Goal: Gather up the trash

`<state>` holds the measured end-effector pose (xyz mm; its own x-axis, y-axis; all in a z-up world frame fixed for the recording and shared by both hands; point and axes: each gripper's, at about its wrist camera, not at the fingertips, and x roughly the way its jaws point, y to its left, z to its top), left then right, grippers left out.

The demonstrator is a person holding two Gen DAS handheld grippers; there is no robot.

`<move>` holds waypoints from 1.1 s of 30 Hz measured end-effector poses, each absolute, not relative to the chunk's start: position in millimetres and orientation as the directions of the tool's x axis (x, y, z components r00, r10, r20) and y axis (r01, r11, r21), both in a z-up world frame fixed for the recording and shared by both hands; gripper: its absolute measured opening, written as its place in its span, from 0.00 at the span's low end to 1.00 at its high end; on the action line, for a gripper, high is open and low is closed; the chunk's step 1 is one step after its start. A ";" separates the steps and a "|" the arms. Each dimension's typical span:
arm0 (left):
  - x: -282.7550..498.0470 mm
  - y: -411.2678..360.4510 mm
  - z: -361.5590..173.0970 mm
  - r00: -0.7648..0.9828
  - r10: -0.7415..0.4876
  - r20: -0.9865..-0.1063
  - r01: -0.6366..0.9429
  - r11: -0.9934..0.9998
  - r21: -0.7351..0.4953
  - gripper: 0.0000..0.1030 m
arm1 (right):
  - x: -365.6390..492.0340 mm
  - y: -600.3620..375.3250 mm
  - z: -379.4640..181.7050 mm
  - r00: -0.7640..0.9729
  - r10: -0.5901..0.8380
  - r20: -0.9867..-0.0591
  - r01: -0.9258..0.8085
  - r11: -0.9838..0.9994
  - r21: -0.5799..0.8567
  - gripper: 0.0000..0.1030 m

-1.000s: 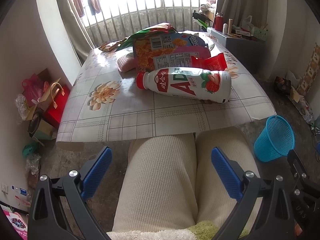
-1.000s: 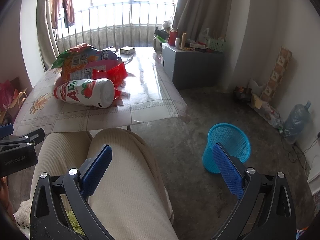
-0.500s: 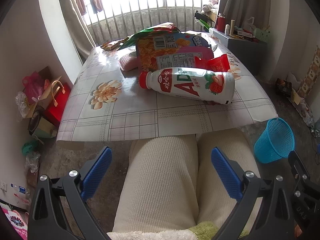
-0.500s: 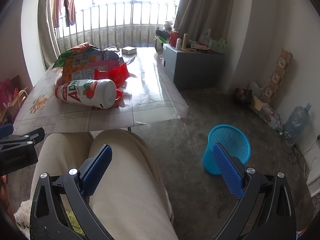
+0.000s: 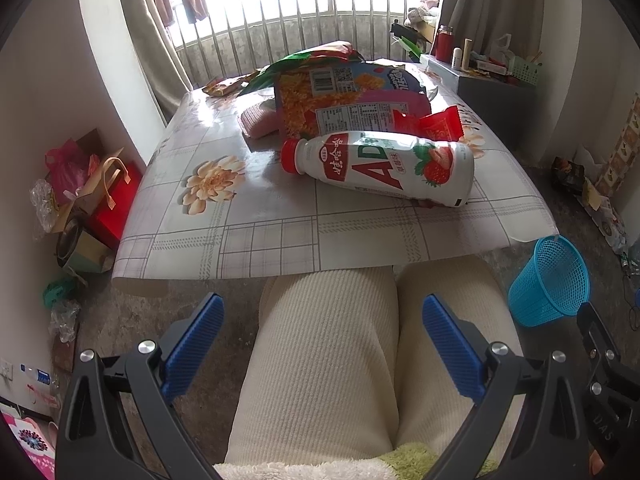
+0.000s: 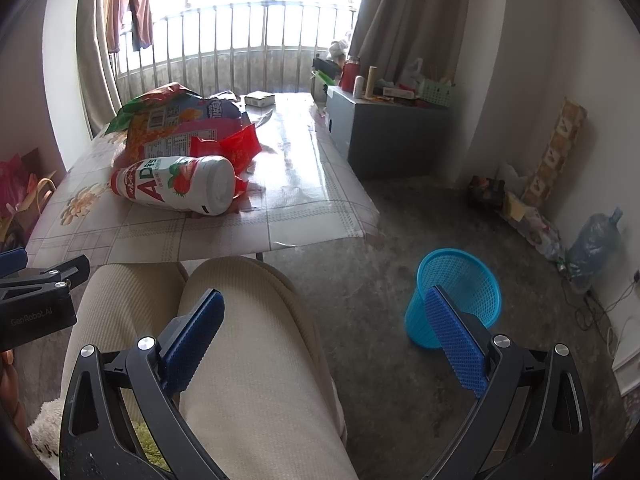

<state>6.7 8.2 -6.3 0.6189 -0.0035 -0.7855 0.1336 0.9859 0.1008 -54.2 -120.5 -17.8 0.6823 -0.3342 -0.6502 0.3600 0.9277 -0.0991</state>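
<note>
White "AD" strawberry bottle (image 5: 380, 166) on table (image 5: 256, 236); both grippers' fingers apart, empty.

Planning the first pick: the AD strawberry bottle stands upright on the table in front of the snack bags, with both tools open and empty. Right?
Not quite: the bottle lies on its side on the table, as the left wrist view shows. The rest holds: snack bags behind it, left tool and right tool open, empty.

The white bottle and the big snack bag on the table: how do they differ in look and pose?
The bottle is a rigid white cylinder with a red cap and a strawberry picture; the snack bag is a flat, crinkled, multicoloured packet. The bottle lies on its side nearer the table's front edge; the bag sits behind it, propped up. Both rest untouched on the table, with both grippers open.
</note>
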 end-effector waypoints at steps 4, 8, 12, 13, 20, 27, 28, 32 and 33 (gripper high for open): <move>6.5 9.6 -8.9 0.617 -0.003 -0.787 0.132 0.986 0.100 0.94 | -54.4 -120.2 -19.0 0.682 -0.334 -0.650 0.360 0.928 -0.099 0.92; 6.9 10.8 -11.2 0.615 -0.002 -0.789 0.130 0.987 0.098 0.94 | -54.3 -120.1 -19.1 0.682 -0.335 -0.650 0.360 0.928 -0.099 0.92; 7.1 10.7 -11.0 0.615 -0.003 -0.788 0.131 0.986 0.099 0.94 | -54.1 -120.0 -19.0 0.682 -0.335 -0.651 0.360 0.927 -0.099 0.92; 6.9 11.1 -11.5 0.615 -0.003 -0.789 0.131 0.987 0.098 0.94 | -53.9 -119.9 -18.8 0.681 -0.335 -0.652 0.361 0.927 -0.099 0.92; 7.5 12.6 -13.4 0.612 -0.002 -0.791 0.128 0.987 0.097 0.94 | -55.2 -118.9 -21.4 0.679 -0.335 -0.653 0.361 0.927 -0.100 0.92; 11.4 12.8 -16.1 0.604 0.001 -0.797 0.126 0.987 0.098 0.94 | -55.6 -120.6 -24.7 0.674 -0.330 -0.661 0.362 0.928 -0.094 0.92; 13.5 13.0 -16.1 0.603 0.001 -0.798 0.127 0.987 0.097 0.94 | -54.9 -121.5 -25.6 0.672 -0.328 -0.665 0.361 0.928 -0.092 0.92; 28.4 15.1 -15.6 0.602 0.010 -0.798 0.114 0.989 0.098 0.94 | -45.6 -126.3 -26.3 0.667 -0.316 -0.674 0.359 0.930 -0.081 0.92; 32.6 16.0 -15.2 0.603 0.012 -0.798 0.111 0.989 0.098 0.94 | -43.0 -127.2 -25.8 0.668 -0.313 -0.675 0.358 0.931 -0.077 0.92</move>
<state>32.6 16.0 -15.2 0.6025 0.0116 -0.7980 0.1106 0.9890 0.0979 -43.0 -127.2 -25.8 0.6683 -0.3127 -0.6749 0.3576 0.9307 -0.0771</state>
